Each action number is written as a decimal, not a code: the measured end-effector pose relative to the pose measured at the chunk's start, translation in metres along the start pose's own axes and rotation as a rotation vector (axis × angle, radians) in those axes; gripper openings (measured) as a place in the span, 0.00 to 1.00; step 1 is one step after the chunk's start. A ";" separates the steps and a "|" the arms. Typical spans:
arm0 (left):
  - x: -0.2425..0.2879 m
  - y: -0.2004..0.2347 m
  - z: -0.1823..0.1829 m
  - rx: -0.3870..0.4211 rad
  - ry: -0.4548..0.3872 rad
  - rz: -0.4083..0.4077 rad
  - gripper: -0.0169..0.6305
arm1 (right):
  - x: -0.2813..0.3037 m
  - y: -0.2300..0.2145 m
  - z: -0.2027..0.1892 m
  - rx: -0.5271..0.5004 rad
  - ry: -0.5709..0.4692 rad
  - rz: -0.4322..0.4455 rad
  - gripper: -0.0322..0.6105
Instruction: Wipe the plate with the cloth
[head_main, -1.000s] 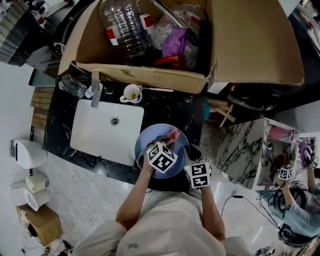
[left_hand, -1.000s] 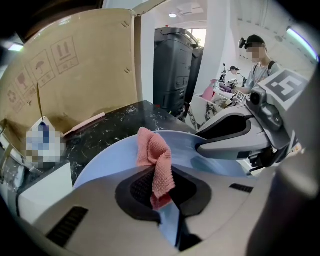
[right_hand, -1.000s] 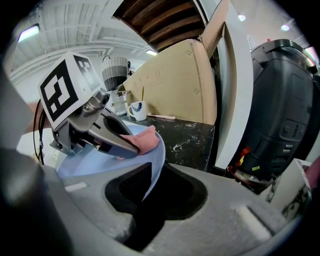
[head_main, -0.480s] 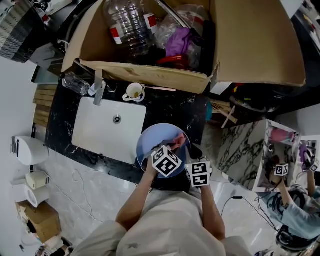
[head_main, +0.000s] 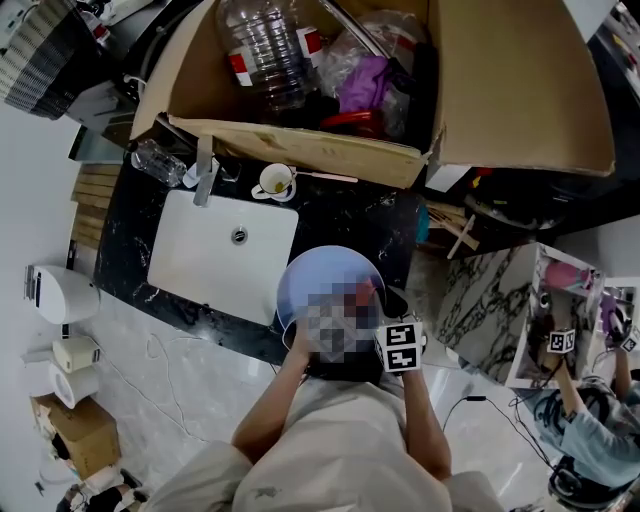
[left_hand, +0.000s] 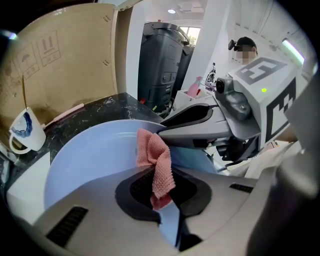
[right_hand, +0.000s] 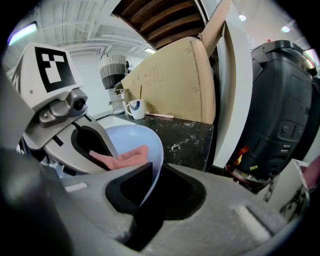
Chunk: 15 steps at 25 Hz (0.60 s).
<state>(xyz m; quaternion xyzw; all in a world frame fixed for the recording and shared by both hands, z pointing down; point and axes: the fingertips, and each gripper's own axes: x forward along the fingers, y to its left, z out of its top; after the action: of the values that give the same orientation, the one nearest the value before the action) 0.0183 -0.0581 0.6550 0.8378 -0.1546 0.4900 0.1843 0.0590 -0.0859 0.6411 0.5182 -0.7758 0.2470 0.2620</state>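
Observation:
A light blue plate (head_main: 318, 283) is held tilted over the black counter's front edge, just right of the sink. My right gripper (right_hand: 149, 186) is shut on the plate's rim (right_hand: 156, 150), at its near right side. A pink knitted cloth (left_hand: 156, 162) hangs pinched between the jaws of my left gripper (left_hand: 162, 194) and rests against the plate's inner face (left_hand: 87, 160). In the head view a mosaic patch covers the left gripper, and a bit of cloth (head_main: 361, 293) shows by the plate's right edge. The right gripper's marker cube (head_main: 400, 347) sits just near of the plate.
A white sink (head_main: 222, 255) with a faucet (head_main: 205, 170) lies left of the plate. A mug (head_main: 273, 181) stands behind it. An open cardboard box (head_main: 500, 110) holding a large bottle (head_main: 265, 45) fills the back. A black machine (right_hand: 280, 110) stands to the right.
My left gripper has slid the cloth across the plate toward its near right edge. The right gripper has kept its hold on the rim.

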 end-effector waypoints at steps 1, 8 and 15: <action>-0.001 -0.001 -0.002 -0.001 0.004 -0.006 0.08 | 0.000 0.000 0.000 -0.001 0.001 0.002 0.15; -0.007 -0.010 -0.016 0.004 0.031 -0.030 0.08 | 0.003 0.001 0.000 -0.005 0.008 0.003 0.15; -0.011 -0.016 -0.028 0.012 0.058 -0.039 0.08 | 0.003 0.001 0.001 -0.012 0.014 0.006 0.15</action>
<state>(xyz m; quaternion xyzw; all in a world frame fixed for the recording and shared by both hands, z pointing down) -0.0016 -0.0302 0.6556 0.8274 -0.1297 0.5111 0.1932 0.0568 -0.0879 0.6418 0.5127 -0.7768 0.2468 0.2698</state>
